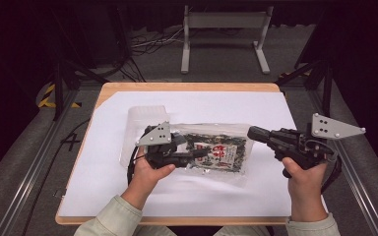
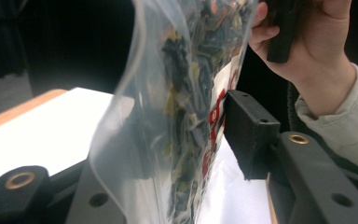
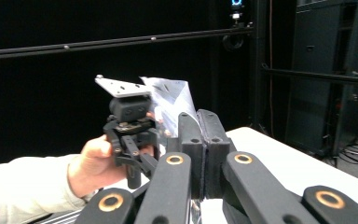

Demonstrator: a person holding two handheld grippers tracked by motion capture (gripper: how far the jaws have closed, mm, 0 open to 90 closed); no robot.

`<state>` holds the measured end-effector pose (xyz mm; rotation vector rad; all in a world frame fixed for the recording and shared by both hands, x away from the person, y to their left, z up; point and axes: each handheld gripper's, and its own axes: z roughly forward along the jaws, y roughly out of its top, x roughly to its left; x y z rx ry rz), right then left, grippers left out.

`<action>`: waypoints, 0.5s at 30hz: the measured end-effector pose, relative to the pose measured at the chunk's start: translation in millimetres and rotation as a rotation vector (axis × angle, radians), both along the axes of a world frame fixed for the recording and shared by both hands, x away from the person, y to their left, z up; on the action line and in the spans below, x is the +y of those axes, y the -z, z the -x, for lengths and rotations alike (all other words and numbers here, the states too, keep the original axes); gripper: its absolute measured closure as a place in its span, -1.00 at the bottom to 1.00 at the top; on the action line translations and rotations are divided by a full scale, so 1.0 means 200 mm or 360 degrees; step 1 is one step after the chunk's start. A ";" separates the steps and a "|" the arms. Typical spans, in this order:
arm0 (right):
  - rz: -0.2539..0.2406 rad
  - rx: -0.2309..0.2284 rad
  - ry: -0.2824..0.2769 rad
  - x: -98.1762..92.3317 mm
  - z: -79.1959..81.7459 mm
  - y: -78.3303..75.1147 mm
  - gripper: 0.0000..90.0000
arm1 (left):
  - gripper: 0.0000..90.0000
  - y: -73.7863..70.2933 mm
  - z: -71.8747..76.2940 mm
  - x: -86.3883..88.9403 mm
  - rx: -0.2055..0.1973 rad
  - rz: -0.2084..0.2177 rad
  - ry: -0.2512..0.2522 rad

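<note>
The left gripper [image 1: 197,154] has its jaws spread around a clear plastic bag [image 1: 216,150] of dark dried leaves with a red-and-white label. In the left gripper view the bag [image 2: 177,116] stands on edge between the two jaws; the far jaw sits just beside the label side without visibly pressing it, so the jaws look open around the bag rather than clamped.

The right gripper [image 1: 254,132] points at the bag's right end from just beside it. In the right gripper view its jaws [image 3: 204,154] are pressed flat together, and a thin sliver of clear film seems to sit at their base, so it may be pinching the bag's edge, though this is hard to confirm.

From above, the bag lies near the middle of a white sheet [image 1: 128,196] covering the wooden bench [image 1: 109,88]. A clear plastic container [image 1: 135,123] rests just behind and left of the left gripper, partly hidden by it.

Judged from this, the bag is lifted on edge between both grippers and the handling is in its early part; if the bag is meant for the container, that remains to be done.
</note>
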<state>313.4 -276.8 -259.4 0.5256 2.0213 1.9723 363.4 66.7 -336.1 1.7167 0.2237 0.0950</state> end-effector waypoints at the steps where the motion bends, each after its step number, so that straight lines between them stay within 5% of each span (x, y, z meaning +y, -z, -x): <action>1: -0.0003 0.0001 0.0001 0.00 0.00 0.00 1.00 | 0.28 0.00 0.00 0.00 0.0001 0.0001 0.0010; 8: 0.0008 0.0000 0.0047 -0.01 -0.01 0.01 1.00 | 0.40 0.00 0.00 0.01 0.0019 -0.0013 0.0057; 12: 0.0020 0.0003 0.0080 -0.02 -0.01 0.01 0.98 | 0.50 -0.01 0.01 0.01 0.0117 -0.0021 0.0137; 15: 0.0031 -0.0006 0.0102 -0.02 -0.01 0.01 0.96 | 0.55 -0.01 0.01 0.00 0.0104 -0.0039 0.0141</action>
